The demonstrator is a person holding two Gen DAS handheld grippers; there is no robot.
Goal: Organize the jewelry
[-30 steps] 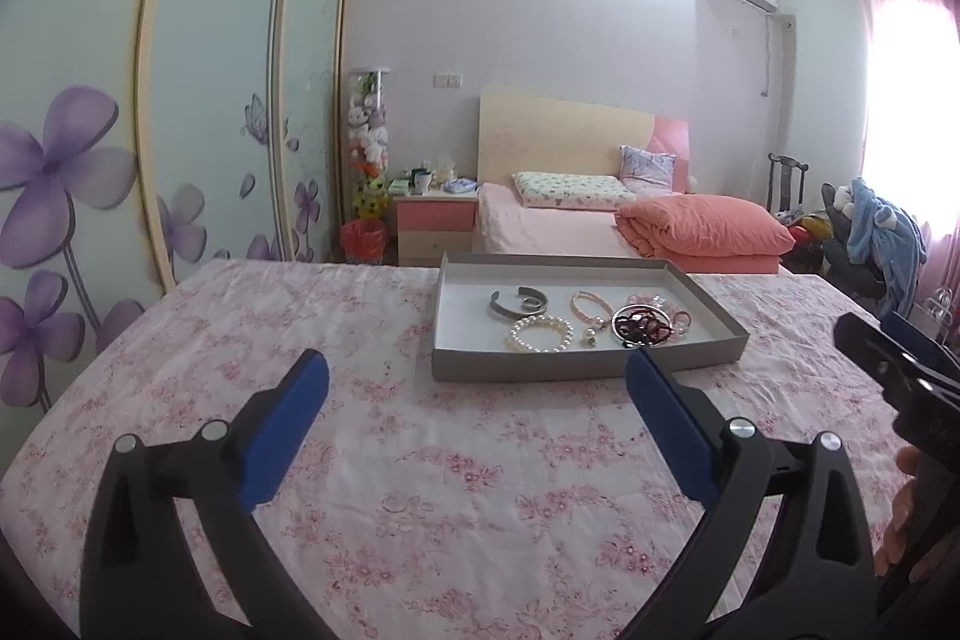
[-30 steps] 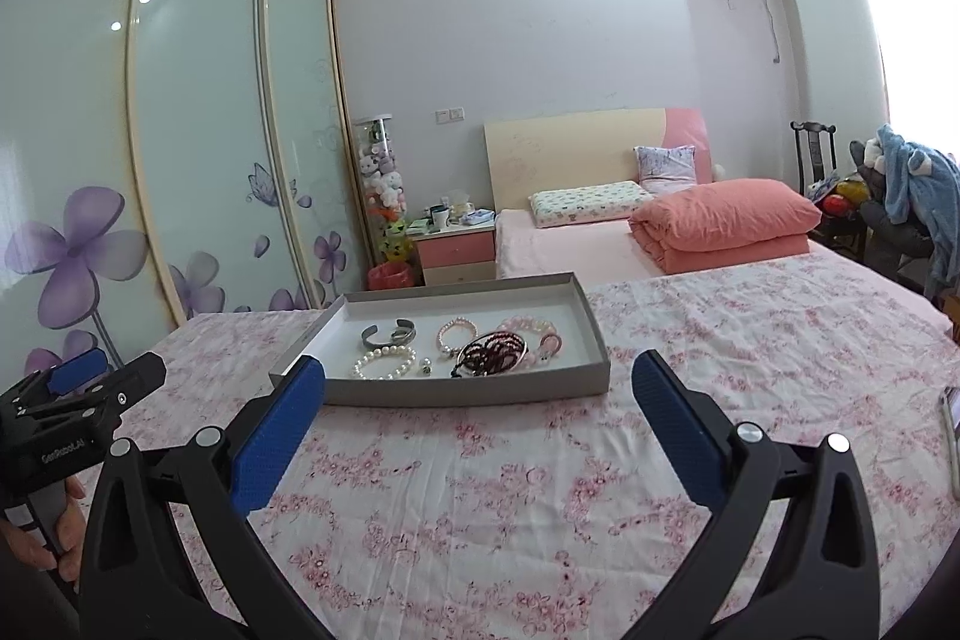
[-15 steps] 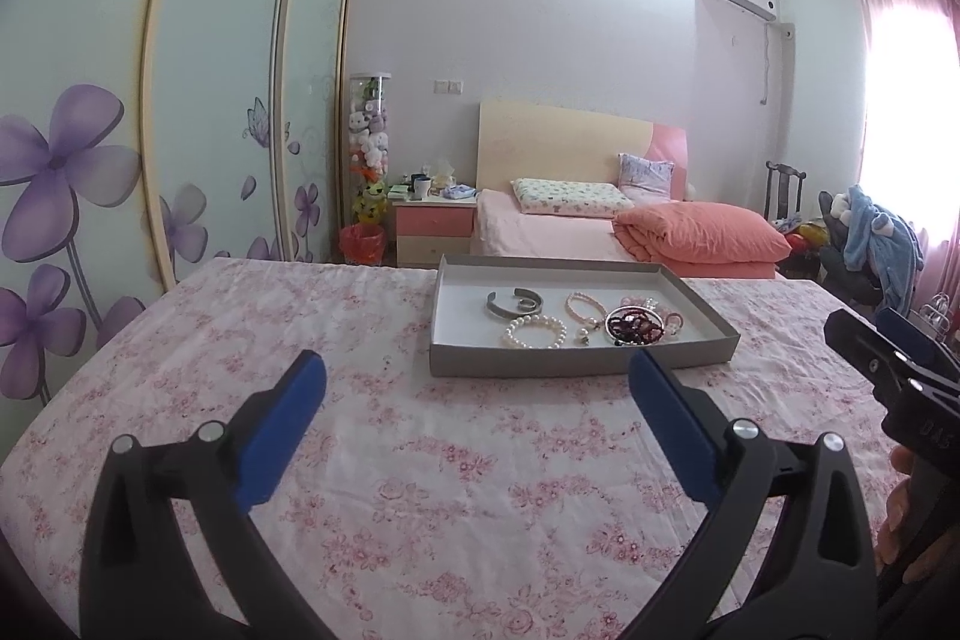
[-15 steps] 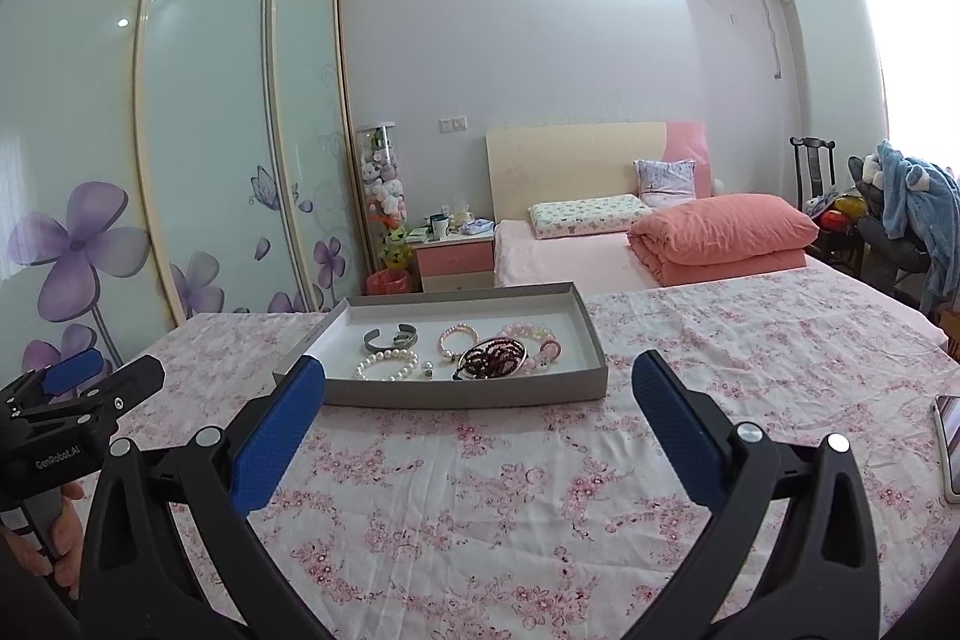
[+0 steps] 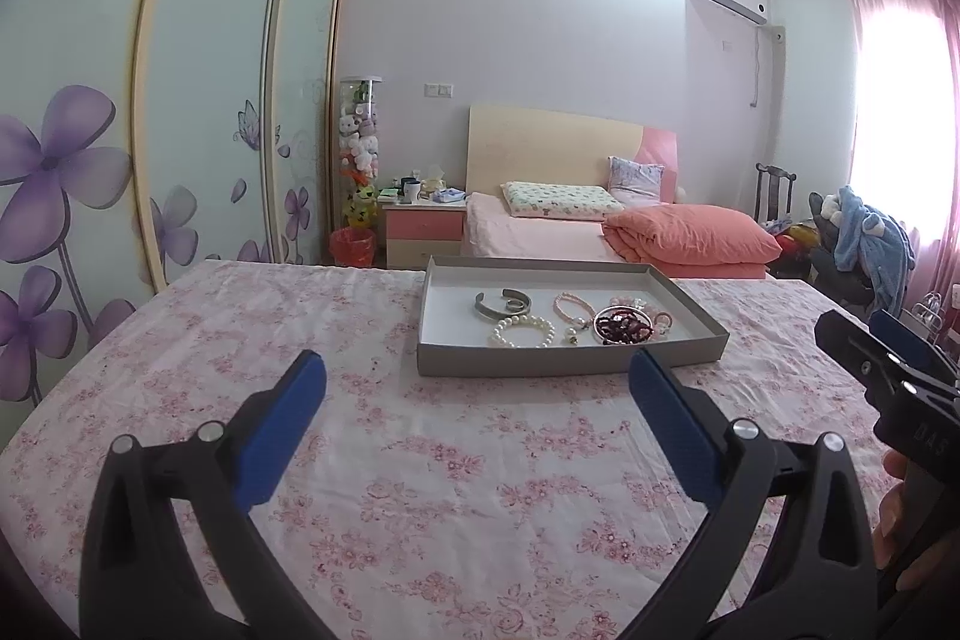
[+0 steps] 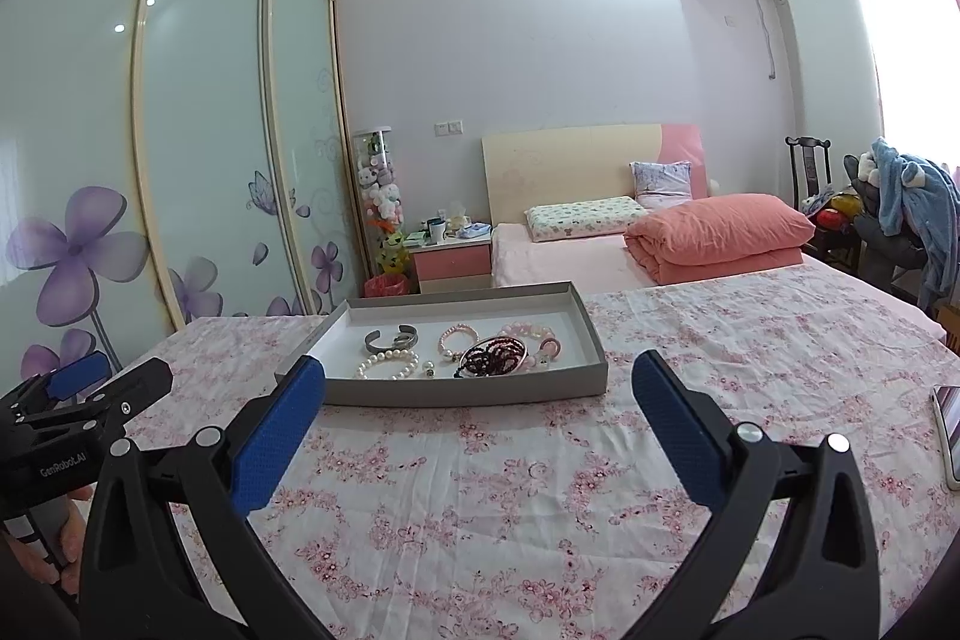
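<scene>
A shallow grey tray (image 5: 564, 361) (image 6: 468, 391) sits on the floral tablecloth ahead of both grippers. In it lie a silver cuff (image 5: 503, 303) (image 6: 391, 338), a white pearl bracelet (image 5: 522, 331) (image 6: 387, 364), a pink bead bracelet (image 5: 573, 310) (image 6: 457, 340), a dark red bead bundle (image 5: 623, 327) (image 6: 495, 357) and pale pink beads (image 5: 654, 317) (image 6: 540, 337). My left gripper (image 5: 477, 391) is open and empty, short of the tray. My right gripper (image 6: 480, 391) is open and empty, just short of the tray's near wall.
The floral cloth (image 5: 420, 460) covers the table. A phone (image 6: 948, 430) lies at the table's right edge. A bed with an orange quilt (image 5: 690, 235), a pink nightstand (image 5: 423, 232) and wardrobe doors (image 5: 180, 100) stand behind.
Both cameras have tilted up slightly, so the tray sits a little lower in each view. Both grippers stay open and empty.
</scene>
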